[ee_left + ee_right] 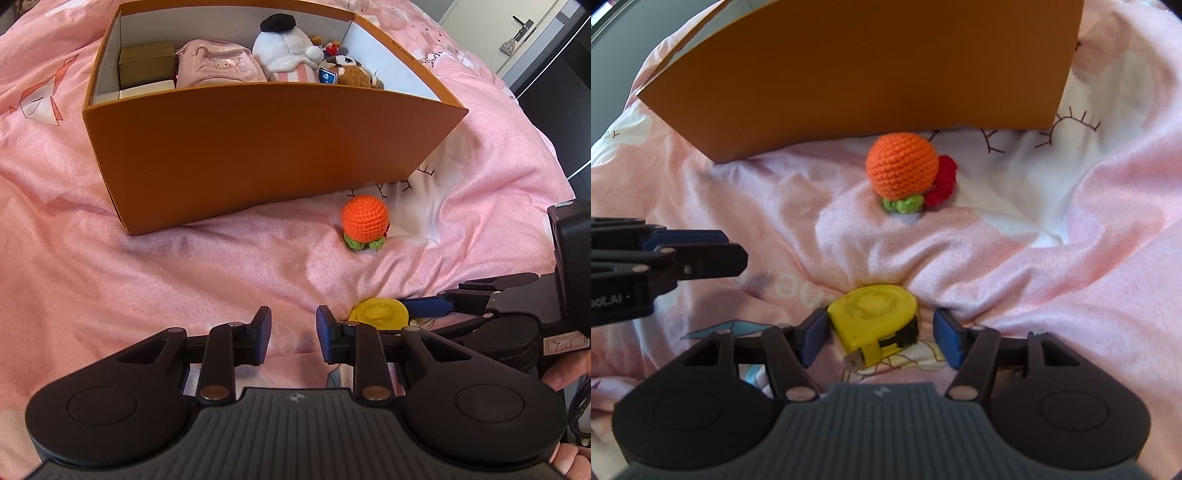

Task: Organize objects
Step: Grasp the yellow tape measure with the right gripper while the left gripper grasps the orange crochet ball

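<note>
A yellow tape measure (873, 310) lies on the pink bedding between the fingers of my right gripper (880, 321), which is open; the left pad is against it and the right pad stands apart. In the left wrist view the tape measure (378, 314) shows just right of my left gripper (293, 328), which is open with nothing between its fingers. An orange crochet ball toy (901, 166) with green and red trim lies beyond, in front of the orange box (868, 74). The toy (364, 218) sits near the box's (258, 147) right front corner.
The box holds a pink pouch (218, 68), a white plush (288, 51), a brown plush (354, 74) and a gold case (146, 64). The pink duvet (110, 266) is rumpled. A dark cabinet and door (546, 48) stand at the far right. A hand (565, 373) grips the right tool.
</note>
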The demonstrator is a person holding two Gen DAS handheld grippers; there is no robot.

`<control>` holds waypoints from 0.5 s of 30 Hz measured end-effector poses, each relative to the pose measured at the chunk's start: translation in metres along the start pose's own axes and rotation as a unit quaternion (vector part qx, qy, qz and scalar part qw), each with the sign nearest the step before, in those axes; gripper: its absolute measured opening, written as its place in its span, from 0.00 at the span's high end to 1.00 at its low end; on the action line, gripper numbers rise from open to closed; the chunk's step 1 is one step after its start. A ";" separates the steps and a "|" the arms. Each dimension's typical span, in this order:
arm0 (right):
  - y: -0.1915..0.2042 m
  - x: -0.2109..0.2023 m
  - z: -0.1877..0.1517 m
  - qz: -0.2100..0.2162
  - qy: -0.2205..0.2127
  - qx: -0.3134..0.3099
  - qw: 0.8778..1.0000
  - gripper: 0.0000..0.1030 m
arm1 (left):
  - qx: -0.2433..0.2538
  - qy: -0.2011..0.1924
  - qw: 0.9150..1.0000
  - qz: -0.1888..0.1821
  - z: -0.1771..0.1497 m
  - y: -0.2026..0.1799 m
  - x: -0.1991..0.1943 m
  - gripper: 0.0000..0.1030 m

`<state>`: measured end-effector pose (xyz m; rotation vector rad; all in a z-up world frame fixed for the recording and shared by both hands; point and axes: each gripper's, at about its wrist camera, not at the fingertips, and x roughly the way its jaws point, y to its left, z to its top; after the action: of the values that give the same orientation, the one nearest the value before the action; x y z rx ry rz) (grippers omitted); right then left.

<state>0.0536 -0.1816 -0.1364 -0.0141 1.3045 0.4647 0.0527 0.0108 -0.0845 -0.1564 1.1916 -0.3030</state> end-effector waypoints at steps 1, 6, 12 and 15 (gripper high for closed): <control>0.001 0.002 -0.001 0.000 0.001 -0.006 1.000 0.39 | 0.001 0.001 1.000 0.000 0.000 0.000 0.001 0.71; 0.011 -0.002 -0.004 -0.007 -0.007 -0.034 0.999 0.46 | 0.014 -0.003 1.000 -0.004 0.000 -0.004 0.000 0.71; 0.017 -0.025 -0.003 -0.032 -0.039 -0.061 0.997 0.46 | 0.051 -0.028 0.998 -0.028 0.005 -0.018 -0.004 0.71; 0.010 -0.039 0.001 -0.064 -0.065 -0.068 0.994 0.46 | 0.072 -0.038 0.996 -0.039 0.012 -0.028 -0.001 0.71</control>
<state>0.0439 -0.1854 -0.0972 -0.1772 1.1358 0.4369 0.0590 -0.0156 -0.0717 -0.0888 1.0853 -0.4463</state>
